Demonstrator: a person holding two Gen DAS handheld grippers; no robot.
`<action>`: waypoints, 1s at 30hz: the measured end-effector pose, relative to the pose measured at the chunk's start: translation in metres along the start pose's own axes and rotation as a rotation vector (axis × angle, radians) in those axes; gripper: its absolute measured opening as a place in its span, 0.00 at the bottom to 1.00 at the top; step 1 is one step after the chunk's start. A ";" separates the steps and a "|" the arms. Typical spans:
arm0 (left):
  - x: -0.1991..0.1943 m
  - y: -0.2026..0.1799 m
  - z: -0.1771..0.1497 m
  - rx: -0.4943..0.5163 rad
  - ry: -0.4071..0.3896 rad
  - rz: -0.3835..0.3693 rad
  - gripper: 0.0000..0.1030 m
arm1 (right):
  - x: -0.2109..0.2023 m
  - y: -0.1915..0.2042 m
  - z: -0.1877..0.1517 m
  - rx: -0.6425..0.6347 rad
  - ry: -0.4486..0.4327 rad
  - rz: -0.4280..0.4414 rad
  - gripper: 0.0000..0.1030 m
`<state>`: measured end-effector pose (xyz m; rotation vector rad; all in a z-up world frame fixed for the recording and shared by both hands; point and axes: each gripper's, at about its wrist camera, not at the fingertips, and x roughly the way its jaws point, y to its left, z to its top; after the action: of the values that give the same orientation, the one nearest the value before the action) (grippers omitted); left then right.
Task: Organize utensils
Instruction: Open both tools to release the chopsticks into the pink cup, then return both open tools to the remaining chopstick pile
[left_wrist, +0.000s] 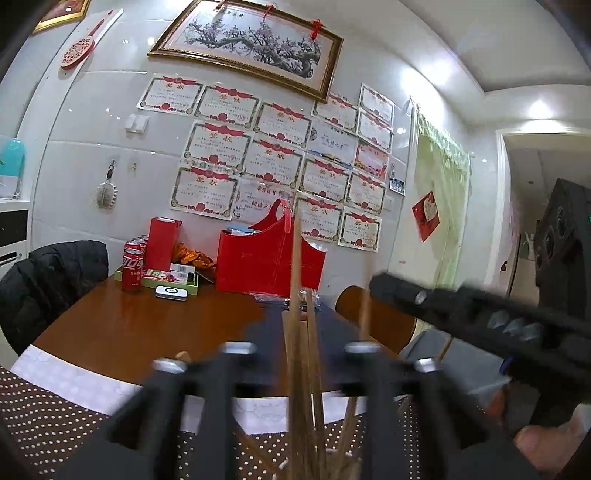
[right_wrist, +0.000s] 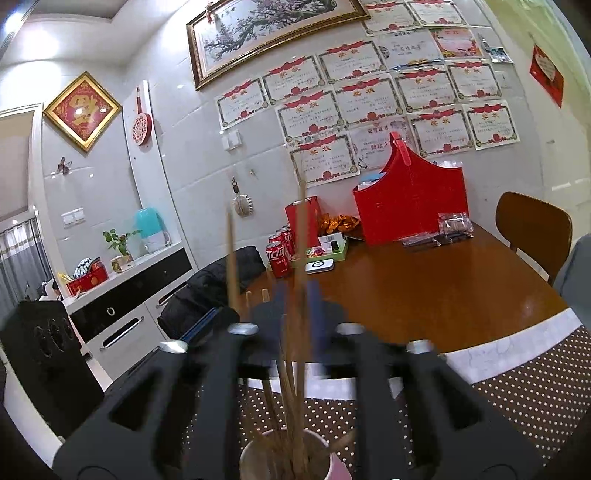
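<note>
Several wooden chopsticks (right_wrist: 302, 229) stand upright in a white cup (right_wrist: 251, 456) on the dotted cloth at the table's near edge. My right gripper (right_wrist: 295, 306) is open, its fingers on either side of the bundle with gaps between the pads and the sticks. One chopstick (right_wrist: 232, 258) leans off to the left, outside the fingers. In the left wrist view the same chopsticks (left_wrist: 295, 258) rise between the fingers of my left gripper (left_wrist: 301, 321), which is also open and not pressing on them. A finger of the right gripper (left_wrist: 424, 295) reaches in from the right.
The brown wooden table (right_wrist: 424, 295) carries a red basket (right_wrist: 413, 199), cola cans (right_wrist: 279, 258), a red box (left_wrist: 164, 240), a green tray (left_wrist: 147, 282), a small white device (right_wrist: 319, 266) and clear packets (right_wrist: 452, 225). A wooden chair (right_wrist: 532, 229) stands right, a black jacket (left_wrist: 51, 280) left.
</note>
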<state>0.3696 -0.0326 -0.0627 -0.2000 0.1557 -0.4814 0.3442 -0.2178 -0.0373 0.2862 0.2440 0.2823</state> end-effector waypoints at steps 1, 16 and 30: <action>-0.009 0.000 0.003 -0.002 -0.028 0.006 0.72 | -0.007 0.000 0.002 0.006 -0.023 -0.002 0.95; -0.114 -0.028 0.047 0.074 0.007 0.157 0.96 | -0.127 0.007 0.027 0.017 -0.110 -0.028 0.94; -0.193 -0.055 0.045 0.129 0.155 0.305 0.96 | -0.181 0.025 -0.008 -0.047 0.066 -0.082 0.94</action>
<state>0.1852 0.0176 0.0124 -0.0106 0.3013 -0.2013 0.1673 -0.2485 -0.0015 0.2200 0.3135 0.2161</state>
